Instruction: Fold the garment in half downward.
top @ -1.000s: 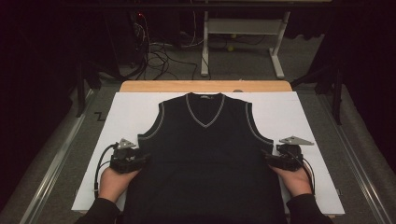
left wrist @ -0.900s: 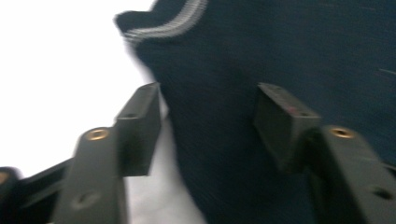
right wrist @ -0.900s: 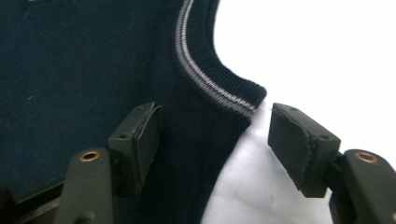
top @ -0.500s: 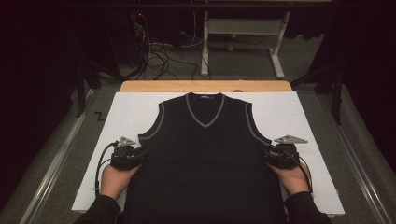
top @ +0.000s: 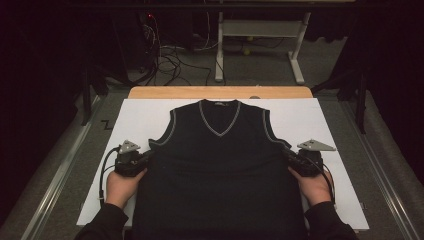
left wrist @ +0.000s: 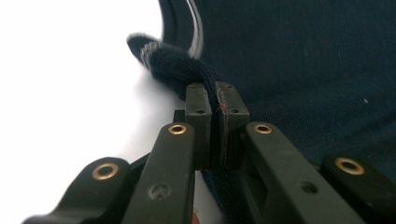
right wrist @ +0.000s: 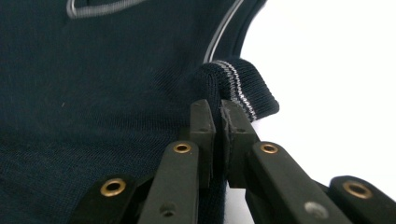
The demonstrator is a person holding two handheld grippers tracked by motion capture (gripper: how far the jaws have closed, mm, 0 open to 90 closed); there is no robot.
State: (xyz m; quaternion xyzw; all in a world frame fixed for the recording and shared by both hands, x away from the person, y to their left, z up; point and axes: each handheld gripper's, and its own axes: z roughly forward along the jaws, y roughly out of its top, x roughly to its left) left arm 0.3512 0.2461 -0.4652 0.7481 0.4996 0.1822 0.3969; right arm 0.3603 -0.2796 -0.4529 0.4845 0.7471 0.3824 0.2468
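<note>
A dark navy sleeveless V-neck vest point(top: 218, 165) with grey trim lies flat, front up, on a white board point(top: 300, 115). My left gripper point(top: 146, 159) sits at the vest's left side seam just below the armhole; its jaws have just been closing and now pinch a fold of the knit point(left wrist: 215, 100). On the opposite side my right gripper point(top: 291, 158) has also just been closing, and it clamps the ribbed armhole corner point(right wrist: 218, 105). Both pinched edges bunch up from the board.
A wooden table edge point(top: 220, 92) shows beyond the board. Metal rails point(top: 55, 180) run along both sides. Behind the table stand a white desk frame point(top: 260, 30) and tangled cables point(top: 170, 55) on the carpet. The surroundings are dark.
Both grippers have edged inward onto the vest's side edges and closed on the fabric. The vest's edges now bunch slightly at the jaws.
</note>
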